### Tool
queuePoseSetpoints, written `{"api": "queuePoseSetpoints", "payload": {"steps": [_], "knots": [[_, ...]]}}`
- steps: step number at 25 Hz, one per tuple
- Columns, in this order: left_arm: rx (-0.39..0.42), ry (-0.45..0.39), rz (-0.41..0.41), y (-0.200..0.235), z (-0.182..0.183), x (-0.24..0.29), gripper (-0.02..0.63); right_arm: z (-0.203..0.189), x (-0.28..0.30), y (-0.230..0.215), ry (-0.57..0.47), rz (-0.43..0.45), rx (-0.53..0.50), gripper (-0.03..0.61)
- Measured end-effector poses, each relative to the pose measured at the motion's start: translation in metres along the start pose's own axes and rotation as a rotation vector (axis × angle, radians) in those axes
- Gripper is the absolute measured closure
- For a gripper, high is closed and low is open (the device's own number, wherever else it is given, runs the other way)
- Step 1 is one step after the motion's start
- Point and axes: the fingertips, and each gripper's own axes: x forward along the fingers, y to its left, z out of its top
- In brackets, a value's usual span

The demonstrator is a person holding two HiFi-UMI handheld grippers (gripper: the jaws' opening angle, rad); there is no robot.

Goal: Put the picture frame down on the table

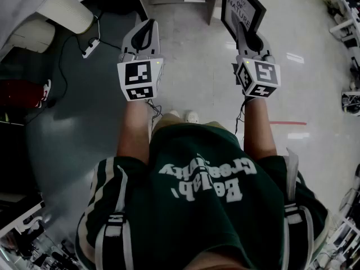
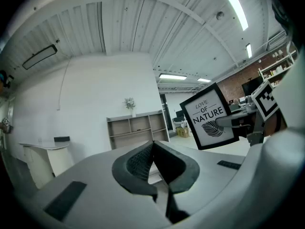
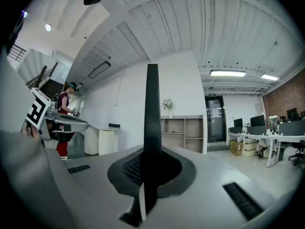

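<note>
Pinching the frame (image 1: 242, 4) by one thin edge at one o'clock, the right gripper (image 1: 243, 37) risks letting it pivot or slip; left gripper (image 1: 145, 32), pressed together, offers no support.

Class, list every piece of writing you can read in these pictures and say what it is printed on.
"LOVE OF NATURE": on the black-framed white picture.
White lettering on the person's dark green shirt: upside down and distorted, not surely readable.
Small sign above the far door: too small to read.
</note>
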Motion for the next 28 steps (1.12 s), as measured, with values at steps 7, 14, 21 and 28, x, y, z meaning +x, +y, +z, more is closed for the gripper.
{"api": "queuePoseSetpoints", "payload": {"steps": [7,14,21,28], "knots": [[-0.003,0.005,0.001,0.006,-0.001,0.011,0.594,0.001,0.013,-0.001,0.001,0.001,-0.006,0.540],[0.009,0.000,0.000,0.004,0.005,0.021,0.594,0.002,0.018,-0.013,-0.012,-0.018,0.011,0.540],[0.021,-0.007,0.019,0.000,0.011,0.031,0.594,0.004,0.022,-0.025,-0.023,-0.012,0.013,0.540],[0.021,-0.017,0.017,0.009,0.015,0.048,0.594,0.003,0.041,-0.025,-0.028,-0.002,0.014,0.540]]}}
